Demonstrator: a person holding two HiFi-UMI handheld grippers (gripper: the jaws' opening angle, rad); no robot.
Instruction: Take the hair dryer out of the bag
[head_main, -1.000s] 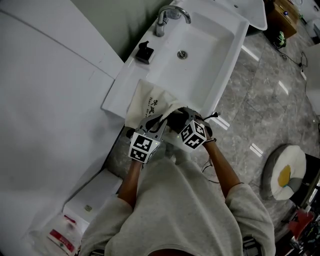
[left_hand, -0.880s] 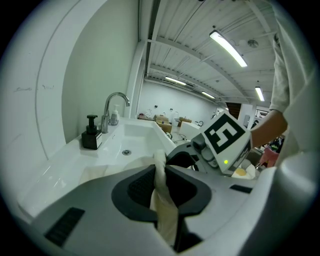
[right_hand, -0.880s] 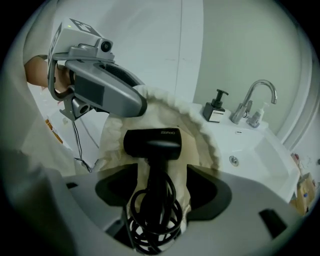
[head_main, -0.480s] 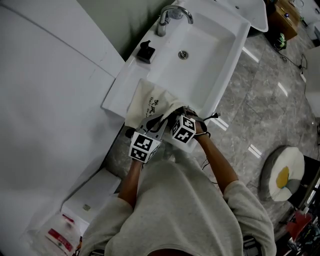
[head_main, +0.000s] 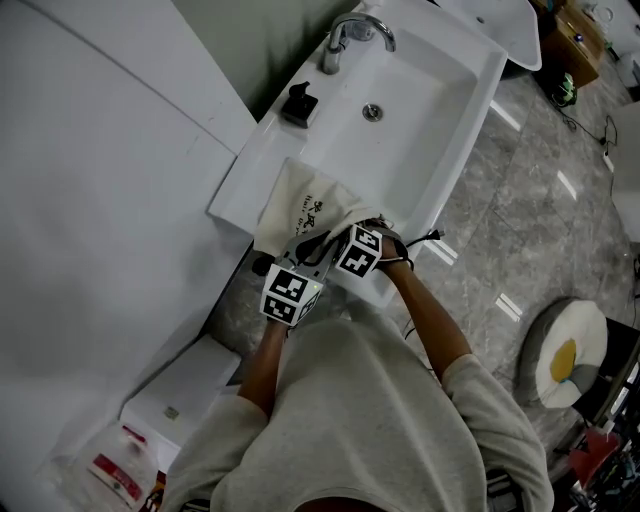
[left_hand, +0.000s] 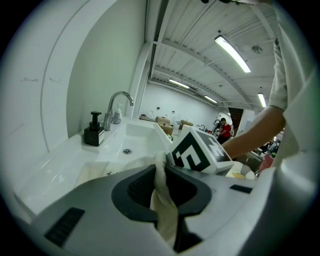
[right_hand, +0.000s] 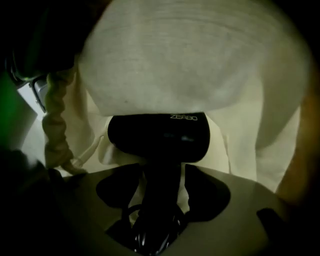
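Note:
A cream drawstring bag (head_main: 300, 205) lies on the white counter beside the sink basin (head_main: 420, 120). My left gripper (head_main: 306, 248) is shut on a fold of the bag's rim (left_hand: 163, 200) and holds its mouth up. My right gripper (head_main: 338, 238) points steeply down into the bag's mouth. Inside, the black hair dryer (right_hand: 160, 136) lies on the cloth, with its handle between the jaws of my right gripper (right_hand: 160, 192). Those jaws have just been closing a little; slivers of cloth show on both sides of the handle, so the pads stand clear of it.
A chrome faucet (head_main: 355, 32) and a black soap dispenser (head_main: 298, 103) stand at the back of the sink. A black cord (head_main: 428, 238) hangs at the counter's front edge. A white cabinet (head_main: 185, 395) sits low on the left; grey marble floor (head_main: 540, 220) lies to the right.
My right gripper has sunk and shifted left into the bag's mouth, beside the left gripper. The left gripper and the bag have stayed in place.

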